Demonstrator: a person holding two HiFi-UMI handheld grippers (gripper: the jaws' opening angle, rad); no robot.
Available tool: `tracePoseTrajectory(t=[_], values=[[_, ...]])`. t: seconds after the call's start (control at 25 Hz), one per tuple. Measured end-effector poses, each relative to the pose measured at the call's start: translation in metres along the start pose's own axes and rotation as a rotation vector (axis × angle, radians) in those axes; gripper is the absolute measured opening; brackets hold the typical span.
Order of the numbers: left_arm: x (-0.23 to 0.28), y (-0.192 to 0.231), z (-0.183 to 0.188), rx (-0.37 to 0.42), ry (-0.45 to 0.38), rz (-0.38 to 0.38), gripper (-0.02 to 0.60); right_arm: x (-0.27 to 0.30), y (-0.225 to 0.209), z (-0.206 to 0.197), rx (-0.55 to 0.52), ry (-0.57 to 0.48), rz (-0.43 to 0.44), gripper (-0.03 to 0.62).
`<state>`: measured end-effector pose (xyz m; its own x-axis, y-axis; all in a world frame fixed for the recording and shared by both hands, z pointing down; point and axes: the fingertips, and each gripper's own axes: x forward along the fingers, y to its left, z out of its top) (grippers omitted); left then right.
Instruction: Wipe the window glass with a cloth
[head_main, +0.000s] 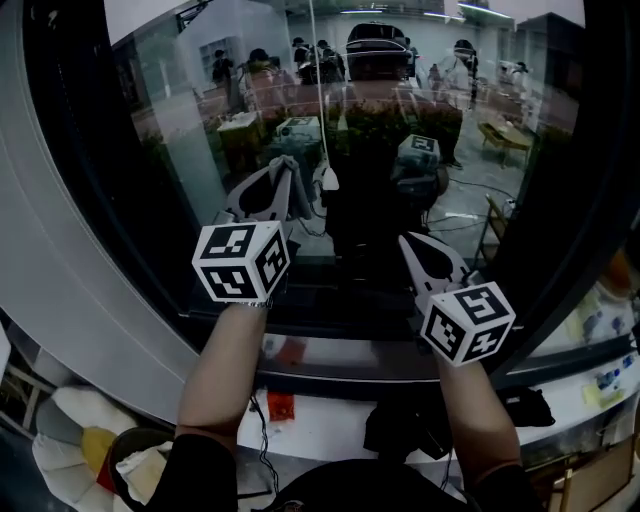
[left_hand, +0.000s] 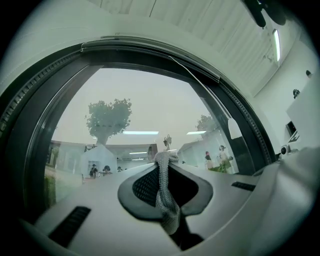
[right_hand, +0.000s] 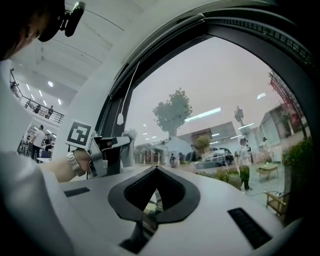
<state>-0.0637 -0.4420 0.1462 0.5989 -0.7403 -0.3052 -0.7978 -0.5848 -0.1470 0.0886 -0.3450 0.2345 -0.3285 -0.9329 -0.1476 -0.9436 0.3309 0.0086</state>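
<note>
The left claw (left_hand: 163, 157) pinches the cloth (left_hand: 166, 197) at its tips, facing the window glass (left_hand: 145, 105). The right claw (right_hand: 156, 170) is pressed together, empty. Rubbing could drag the narrowly held cloth free.

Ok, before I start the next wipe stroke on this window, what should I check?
1. Cloth held in left gripper: ok, its jaws are shut on it.
2. Cloth touching window glass: cannot tell.
3. Right gripper out of the way: ok, shut, empty, lower than the left one and apart from it.
4. Pull cord clear of the cloth: not ok, it hangs close beside the left gripper.
</note>
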Motion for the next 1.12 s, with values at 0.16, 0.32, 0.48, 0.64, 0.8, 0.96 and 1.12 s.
tracePoseTrajectory(t=[0.16, 0.32, 0.48, 0.64, 0.8, 0.96, 1.12], values=[[0.014, -0.029, 0.002, -0.008, -0.002, -0.025, 0.034, -0.015, -0.022, 0.003, 0.001, 0.003, -0.017, 0.027], [0.014, -0.04, -0.001, -0.023, -0.004, -0.046, 0.034, -0.024, -0.023, 0.004, -0.01, 0.015, -0.032, 0.026], [0.02, -0.06, -0.002, -0.036, -0.006, -0.068, 0.034, -0.037, -0.033, 0.007, -0.016, 0.02, -0.048, 0.026], [0.027, -0.074, -0.003, -0.05, -0.01, -0.089, 0.034, -0.046, -0.041, 0.007, -0.023, 0.026, -0.065, 0.026], [0.031, -0.085, -0.005, -0.065, -0.012, -0.115, 0.034, -0.052, -0.044, 0.006, -0.03, 0.032, -0.082, 0.026], [0.035, -0.099, -0.005, -0.078, -0.018, -0.15, 0.034, -0.063, -0.044, 0.006, -0.041, 0.035, -0.107, 0.026], [0.041, -0.112, -0.006, -0.075, -0.026, -0.17, 0.034, -0.075, -0.049, 0.005, -0.05, 0.037, -0.135, 0.026]])
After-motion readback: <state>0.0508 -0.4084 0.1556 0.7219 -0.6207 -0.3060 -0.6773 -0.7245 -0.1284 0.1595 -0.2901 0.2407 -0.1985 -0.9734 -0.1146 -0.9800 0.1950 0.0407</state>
